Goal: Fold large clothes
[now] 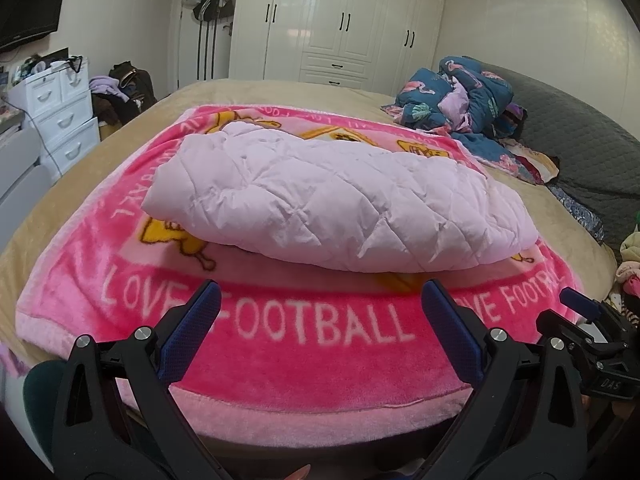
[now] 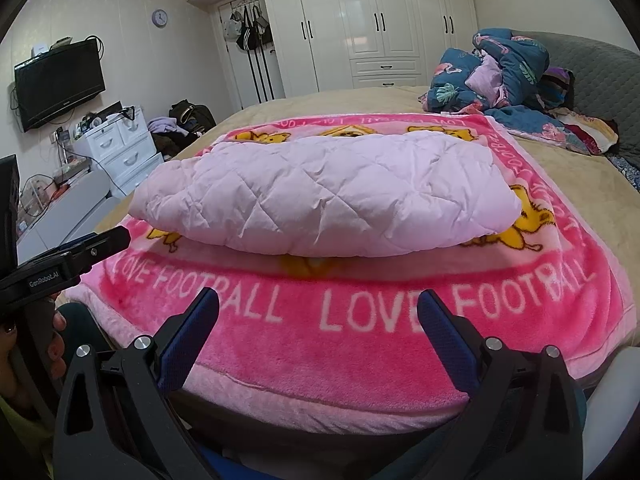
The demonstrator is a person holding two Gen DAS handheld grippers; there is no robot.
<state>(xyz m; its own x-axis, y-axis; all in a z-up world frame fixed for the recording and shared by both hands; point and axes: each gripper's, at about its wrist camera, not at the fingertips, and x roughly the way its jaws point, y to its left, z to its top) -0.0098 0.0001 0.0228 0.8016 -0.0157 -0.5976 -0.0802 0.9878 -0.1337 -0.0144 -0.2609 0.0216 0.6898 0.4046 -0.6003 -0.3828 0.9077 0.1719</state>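
A pale lilac quilted garment (image 1: 332,200) lies folded in a thick bundle on a pink "LOVE FOOTBALL" blanket (image 1: 304,340) on the bed. It also shows in the right wrist view (image 2: 324,204), on the same blanket (image 2: 360,356). My left gripper (image 1: 320,300) is open and empty, at the near edge of the blanket, short of the garment. My right gripper (image 2: 318,308) is open and empty too, to the right of the left one. Each gripper shows at the side of the other's view: the right one (image 1: 580,304), the left one (image 2: 116,238).
A heap of blue patterned bedding (image 2: 496,76) lies at the far right of the tan bed (image 1: 320,92) by a grey headboard. White wardrobes (image 2: 380,20) stand behind. A white drawer unit (image 2: 116,148), a bag and a wall television (image 2: 60,84) are on the left.
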